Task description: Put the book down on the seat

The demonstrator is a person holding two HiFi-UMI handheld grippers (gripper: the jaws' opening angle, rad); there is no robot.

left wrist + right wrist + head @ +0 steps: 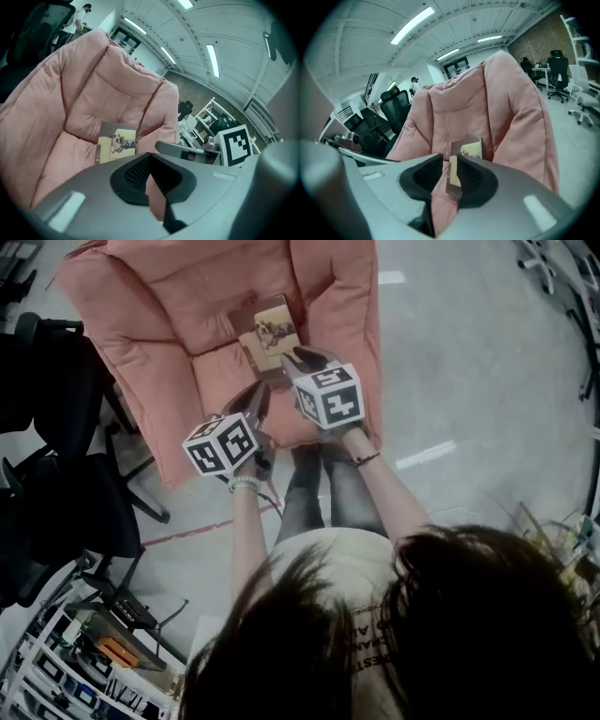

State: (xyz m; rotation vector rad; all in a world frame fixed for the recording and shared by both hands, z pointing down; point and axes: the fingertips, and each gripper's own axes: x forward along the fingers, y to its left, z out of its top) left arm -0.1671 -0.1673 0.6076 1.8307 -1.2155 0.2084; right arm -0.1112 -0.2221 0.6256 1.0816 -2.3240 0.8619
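A thin book with a dog picture on its cover rests on the seat of a pink padded armchair, leaning towards the backrest; it shows as well in the left gripper view. My right gripper reaches the book's near corner. In the right gripper view the book's edge stands between the jaws of the right gripper, against the right pad, with a strip of pink cushion showing beside the left pad. My left gripper hangs over the seat's front edge, short of the book, its tips together on nothing.
Black office chairs stand close on the left of the armchair. Shelving with small items fills the lower left. The person's legs stand right before the seat. Grey floor with tape lines lies to the right.
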